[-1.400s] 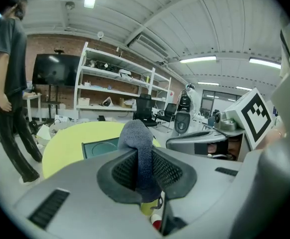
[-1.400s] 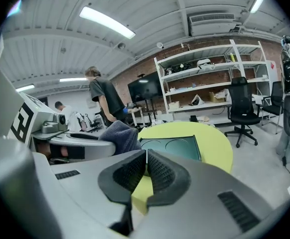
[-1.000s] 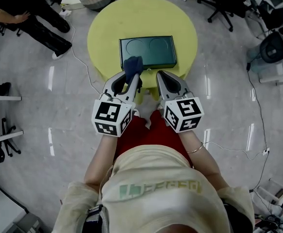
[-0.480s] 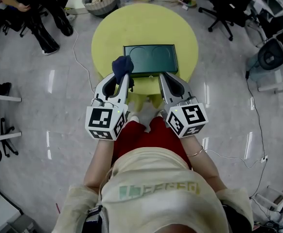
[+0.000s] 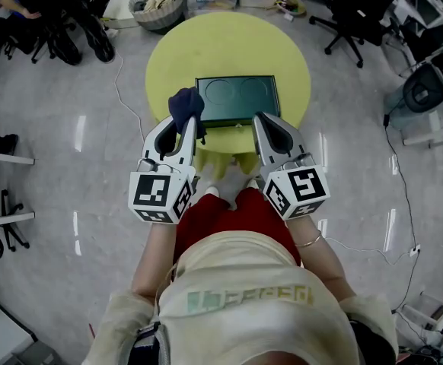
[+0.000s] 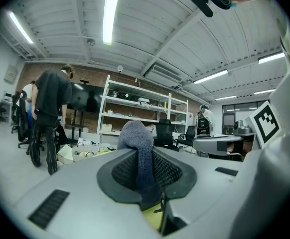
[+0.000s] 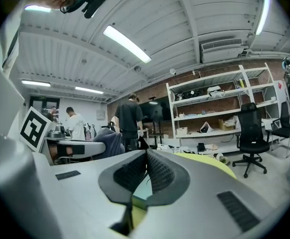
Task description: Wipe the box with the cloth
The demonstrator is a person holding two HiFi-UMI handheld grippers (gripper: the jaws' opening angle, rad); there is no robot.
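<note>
Head view: left claw (image 5: 190, 122) pinches bunched dark-blue cloth (image 5: 185, 103) near dark-green box (image 5: 237, 100); right claw (image 5: 262, 120) pressed together.

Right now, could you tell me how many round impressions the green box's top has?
2. Both lie side by side on the box top: left circle, right circle. None seems hidden.

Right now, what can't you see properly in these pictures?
- Near-left corner of the box: in the head view, the cloth covers it.
- Whether the cloth touches the box: the head view looks from above, and in the left gripper view the left gripper hides the box.
- Most of the box in the right gripper view: only a sliver shows below the right gripper.
- What's in the basket: too small in the head view.
</note>
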